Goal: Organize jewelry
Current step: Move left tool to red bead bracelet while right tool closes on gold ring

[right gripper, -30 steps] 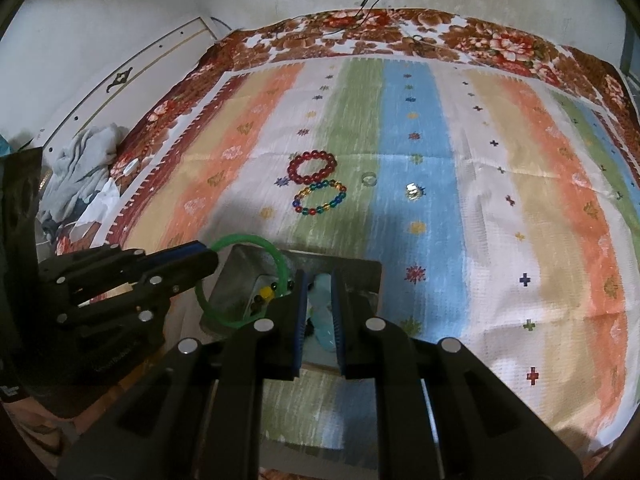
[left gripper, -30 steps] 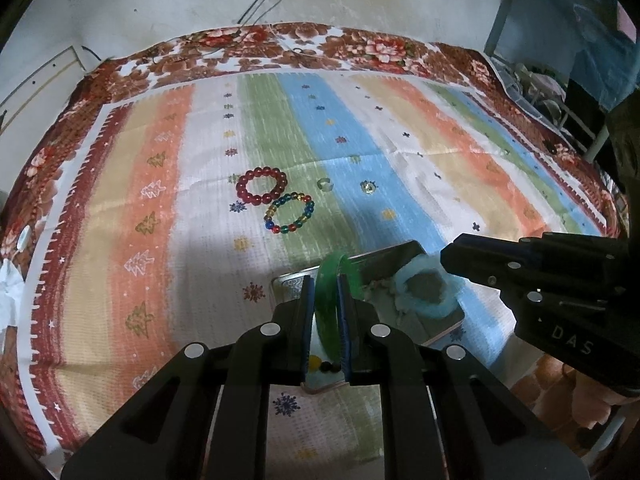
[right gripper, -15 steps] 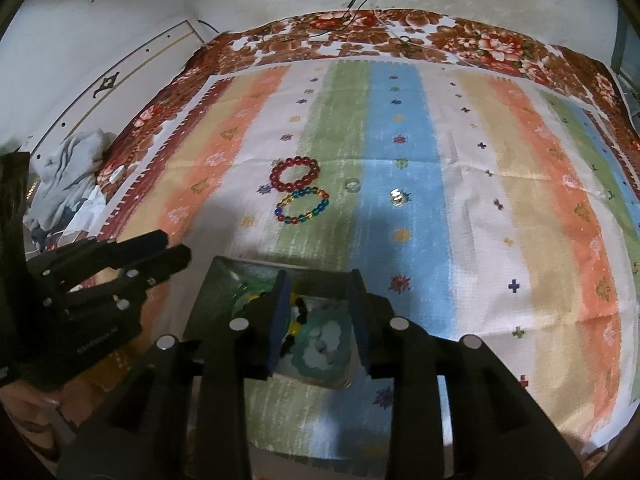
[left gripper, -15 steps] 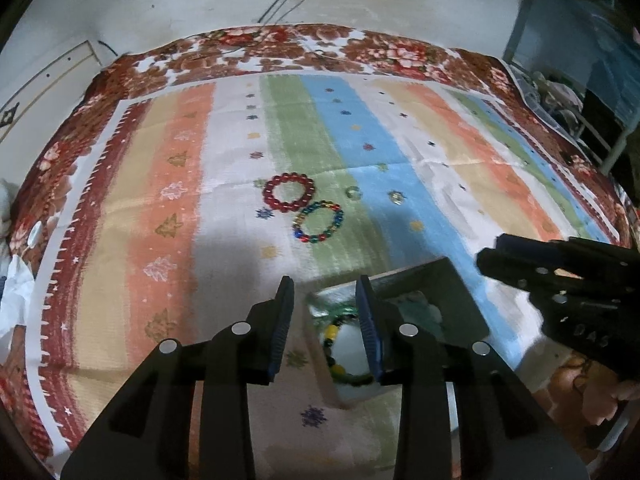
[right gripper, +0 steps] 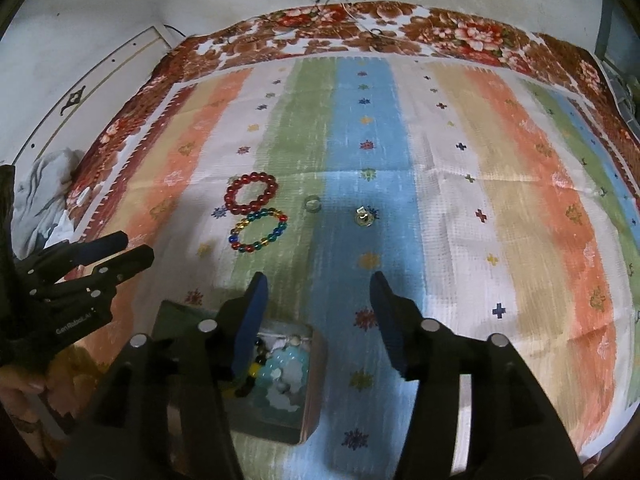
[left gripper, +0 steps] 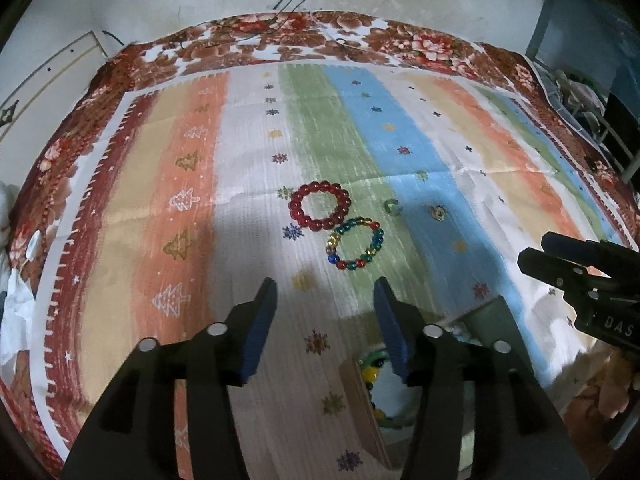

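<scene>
A red bead bracelet [left gripper: 319,205] [right gripper: 251,193] and a multicoloured bead bracelet [left gripper: 355,243] [right gripper: 258,230] lie side by side on the striped cloth. Two small rings, one clear [left gripper: 393,206] [right gripper: 312,203] and one gold [left gripper: 439,213] [right gripper: 364,217], lie to their right. An open jewelry box [right gripper: 308,396] [left gripper: 362,392] near the front edge holds a pale blue bracelet [right gripper: 286,372], a green bangle and dark and yellow beads. My left gripper [left gripper: 325,290] is open and empty, left of the box. My right gripper [right gripper: 316,286] is open and empty above the box's right side.
The striped cloth [left gripper: 192,200] with a floral border covers a table against a white wall. Clothes lie off the left edge [right gripper: 44,184]. A blue cabinet and clutter stand at the far right [left gripper: 580,80].
My left gripper let go of the green bangle and my right gripper let go of the pale blue bracelet, both into the box. Both opened wide and drew back from the box.
</scene>
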A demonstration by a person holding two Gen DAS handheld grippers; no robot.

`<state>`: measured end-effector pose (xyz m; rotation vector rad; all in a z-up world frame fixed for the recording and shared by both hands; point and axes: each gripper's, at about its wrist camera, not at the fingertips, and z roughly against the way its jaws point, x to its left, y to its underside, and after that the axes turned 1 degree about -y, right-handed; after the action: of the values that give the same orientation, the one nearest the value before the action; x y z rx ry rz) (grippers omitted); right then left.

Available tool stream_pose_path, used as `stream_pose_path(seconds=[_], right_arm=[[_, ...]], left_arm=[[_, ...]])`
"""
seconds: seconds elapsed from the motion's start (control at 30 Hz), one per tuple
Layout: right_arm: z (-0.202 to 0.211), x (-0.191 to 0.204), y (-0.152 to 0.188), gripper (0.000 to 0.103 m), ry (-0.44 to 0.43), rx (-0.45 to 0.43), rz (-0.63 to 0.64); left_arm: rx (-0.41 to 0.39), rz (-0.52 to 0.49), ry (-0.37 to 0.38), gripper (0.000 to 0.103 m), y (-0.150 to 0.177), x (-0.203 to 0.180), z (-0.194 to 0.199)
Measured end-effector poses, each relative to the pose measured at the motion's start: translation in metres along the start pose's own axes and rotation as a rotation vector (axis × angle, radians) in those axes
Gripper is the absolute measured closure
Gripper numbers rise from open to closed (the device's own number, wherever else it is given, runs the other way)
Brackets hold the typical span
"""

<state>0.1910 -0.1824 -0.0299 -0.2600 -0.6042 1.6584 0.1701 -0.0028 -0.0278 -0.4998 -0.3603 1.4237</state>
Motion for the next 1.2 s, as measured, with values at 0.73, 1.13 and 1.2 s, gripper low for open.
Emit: stream_pose_path(seconds=[0.73,1.13,1.2], right_arm=[[-0.075,-0.035,-0.044,0.041,0.032,0.118,-0.085],[-0.119,-0.053,-0.062,0.041,0.060,0.184,-0.095],[-0.127,-0.055,-0.063,0.041,0.070,0.194,-0.091]], left_arm=[[0.114,0.052,0.004,0.045,-0.054,0.020,-0.085],[0.180,0.069,0.005,0.043,-0.071,0.028,-0.127],[0.191,0.069,-0.006,0.043,-0.073,0.030,-0.135]])
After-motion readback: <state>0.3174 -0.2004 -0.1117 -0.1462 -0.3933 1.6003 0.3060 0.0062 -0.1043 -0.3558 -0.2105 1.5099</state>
